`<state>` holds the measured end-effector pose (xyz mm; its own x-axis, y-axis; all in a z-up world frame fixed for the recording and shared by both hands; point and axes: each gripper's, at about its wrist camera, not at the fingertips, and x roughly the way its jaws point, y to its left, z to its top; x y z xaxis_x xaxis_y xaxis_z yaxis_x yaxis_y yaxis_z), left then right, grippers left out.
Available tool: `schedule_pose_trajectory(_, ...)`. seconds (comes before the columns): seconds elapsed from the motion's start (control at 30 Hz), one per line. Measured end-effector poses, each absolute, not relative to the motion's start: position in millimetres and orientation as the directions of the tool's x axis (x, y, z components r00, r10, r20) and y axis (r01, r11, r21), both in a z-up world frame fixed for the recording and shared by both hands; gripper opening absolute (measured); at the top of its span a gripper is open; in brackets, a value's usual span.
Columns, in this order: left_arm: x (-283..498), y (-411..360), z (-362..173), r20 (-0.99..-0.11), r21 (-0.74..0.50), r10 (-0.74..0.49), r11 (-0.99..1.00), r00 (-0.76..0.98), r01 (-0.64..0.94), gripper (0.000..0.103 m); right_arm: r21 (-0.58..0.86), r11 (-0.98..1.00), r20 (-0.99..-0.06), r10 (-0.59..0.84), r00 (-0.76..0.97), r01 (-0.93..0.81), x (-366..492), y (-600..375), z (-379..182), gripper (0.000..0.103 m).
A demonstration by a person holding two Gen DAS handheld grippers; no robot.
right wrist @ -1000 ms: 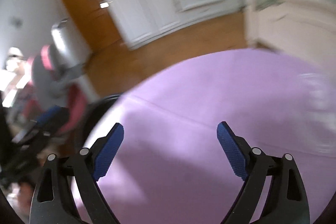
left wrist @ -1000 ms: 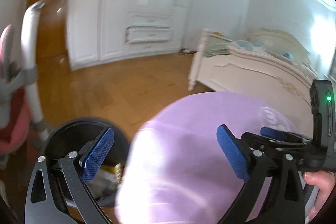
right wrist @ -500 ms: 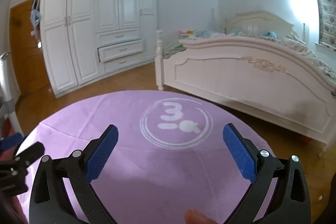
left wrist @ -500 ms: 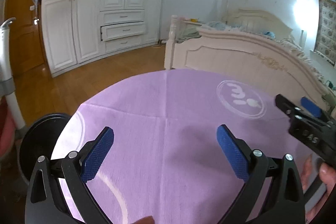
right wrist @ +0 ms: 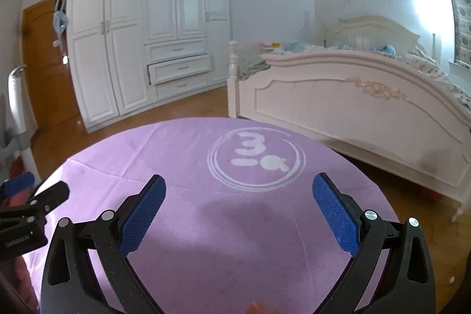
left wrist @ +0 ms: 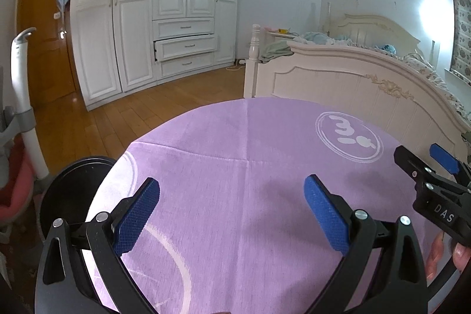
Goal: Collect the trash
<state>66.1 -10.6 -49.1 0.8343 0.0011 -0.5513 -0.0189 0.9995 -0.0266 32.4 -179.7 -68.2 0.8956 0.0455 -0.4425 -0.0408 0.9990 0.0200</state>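
Both claws hang over a round table with a purple cloth (left wrist: 241, 196). The left claw (left wrist: 232, 211) has its blue pads wide apart, and nothing is between them. The right claw (right wrist: 240, 214) is wide apart too, and it holds nothing.

No trash shows on the cloth in either view. The cloth is bare but for a white ring with a 3 (right wrist: 254, 159) printed on it. So no scrap lies in front of either claw, and there is no long side to line the pads up with.

The one thing for trash that shows is the black bin (left wrist: 70, 196). It stands on the wood floor, just beside the table edge. From the left claw it lies at about 9 o'clock, low down. I cannot see inside it from here. The right wrist view does not show it at all.

So the left claw is the nearer one to the bin. The right claw is on the far side, toward the white bed (right wrist: 353, 108), at about 2 o'clock from it.

I think the table part of the job is done, or the next scrap lies somewhere out of view. Any next pick needs the claws to turn and look for it first.
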Motion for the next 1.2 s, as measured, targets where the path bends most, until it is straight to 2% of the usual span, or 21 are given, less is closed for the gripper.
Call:
schedule_pose_trajectory(0.9,64.9,-7.2,-53.3,-0.565,-0.046,0.001,0.998,0.825,-0.032,0.098,0.016,0.998,-0.438,0.067,0.896,-0.067,38.0,-169.8,-65.5,0.098)
schedule_pose_trajectory(1.2,60.4,-7.7,-50.7,-0.545,-0.050,0.001,0.998,0.839,-0.033,0.098,0.025,0.998,-0.397,0.061,0.916,-0.056,28.7,-173.3,-61.5,0.098)
